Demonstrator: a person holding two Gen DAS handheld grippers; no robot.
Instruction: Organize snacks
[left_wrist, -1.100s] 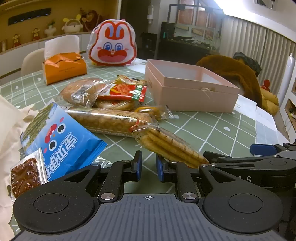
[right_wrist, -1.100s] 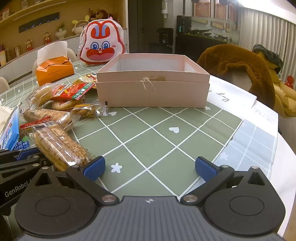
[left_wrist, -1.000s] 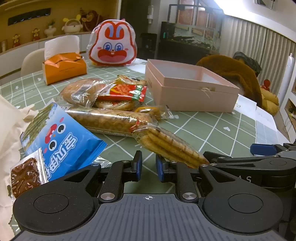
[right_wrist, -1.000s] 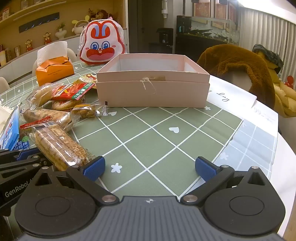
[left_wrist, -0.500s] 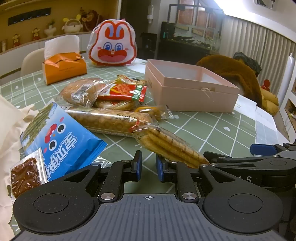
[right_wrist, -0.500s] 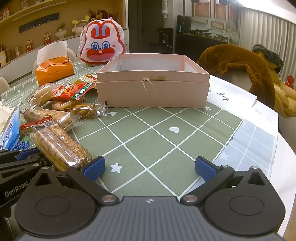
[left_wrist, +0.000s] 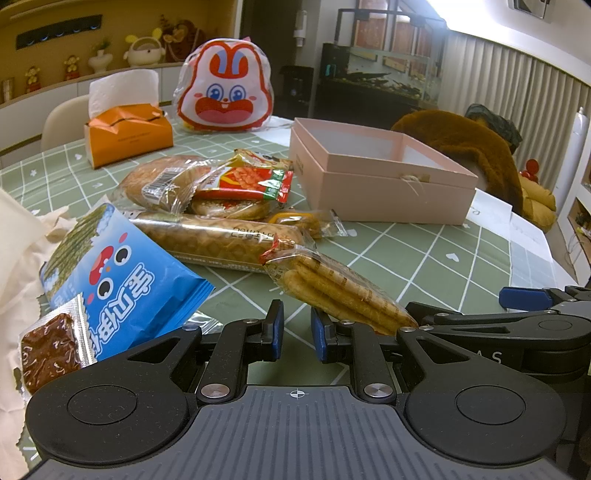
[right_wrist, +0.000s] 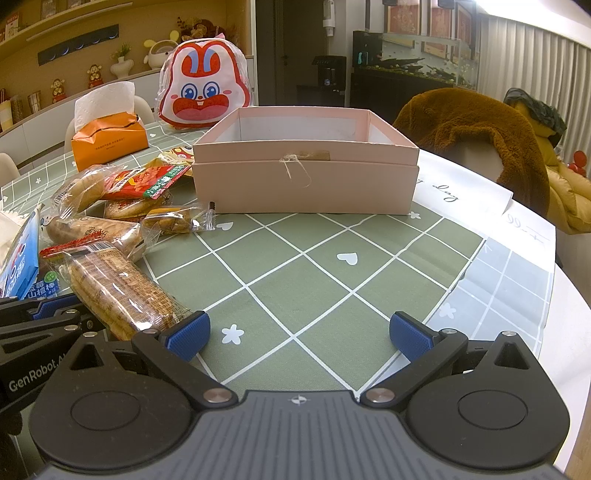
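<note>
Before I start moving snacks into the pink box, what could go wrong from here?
The biscuit pack lies against the right tool's left finger, so any swing could drag or crush it. The snacks overlap in a pile; lifting one may pull others along. The left tool is nearly shut, so it must open first.

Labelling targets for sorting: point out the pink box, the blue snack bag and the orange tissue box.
pink box (right_wrist: 303, 188), right wrist view, front wall.
blue snack bag (left_wrist: 125, 291), left wrist view, printed face.
orange tissue box (left_wrist: 129, 138), left wrist view, front side.
</note>
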